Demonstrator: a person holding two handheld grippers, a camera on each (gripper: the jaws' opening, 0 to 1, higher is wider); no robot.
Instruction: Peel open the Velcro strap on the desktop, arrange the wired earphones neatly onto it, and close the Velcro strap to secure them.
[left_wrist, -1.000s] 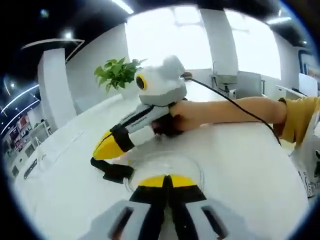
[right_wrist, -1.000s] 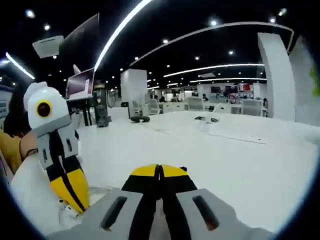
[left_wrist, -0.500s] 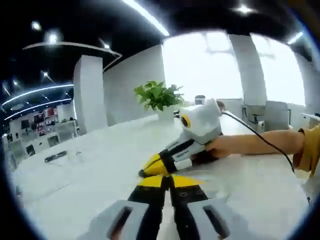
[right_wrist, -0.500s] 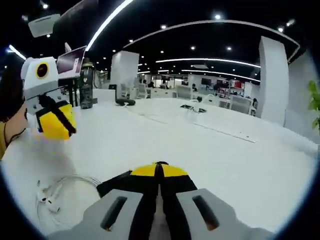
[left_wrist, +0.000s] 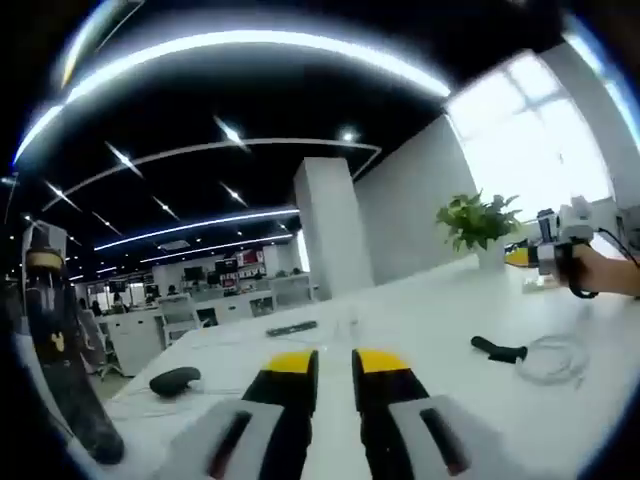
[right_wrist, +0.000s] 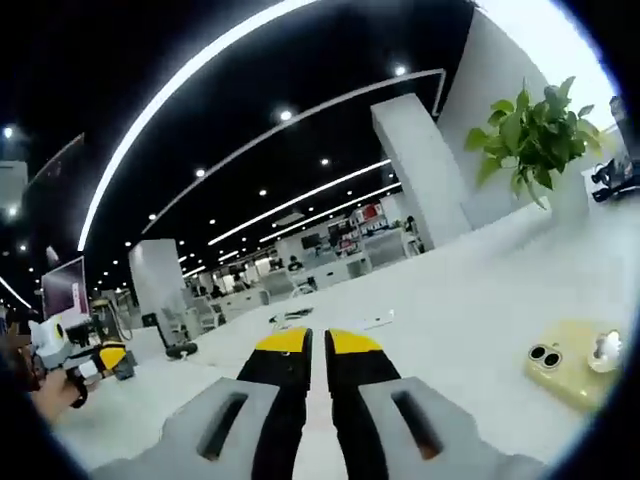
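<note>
Left gripper (left_wrist: 333, 368) is being held above the worktop (left_wrist: 420, 330), fingers slightly apart, nothing between them. Earphones (left_wrist: 548, 358) are lying coiled at right of the left gripper view, with the strap (left_wrist: 498, 350) just beside them on the left, touching or nearly so; whether the strap is shut around the cable cannot be told. Right gripper (left_wrist: 545, 252) is being seen at far right of that view, held in a hand (left_wrist: 610, 270), well apart from the coil.

In the right gripper view, right gripper (right_wrist: 317, 345) is being pointed over the worktop, fingers narrowly apart, empty. A yellow phone (right_wrist: 570, 362) is lying at lower right, a plant (right_wrist: 535, 135) at upper right. Left gripper (right_wrist: 100, 357) is being seen at far left.

Judgement: the cable is light, limp and springy, likely uncoiling if nudged; the bundle is best pinched across its loops. The strap is soft fabric, best taken by its free end.
</note>
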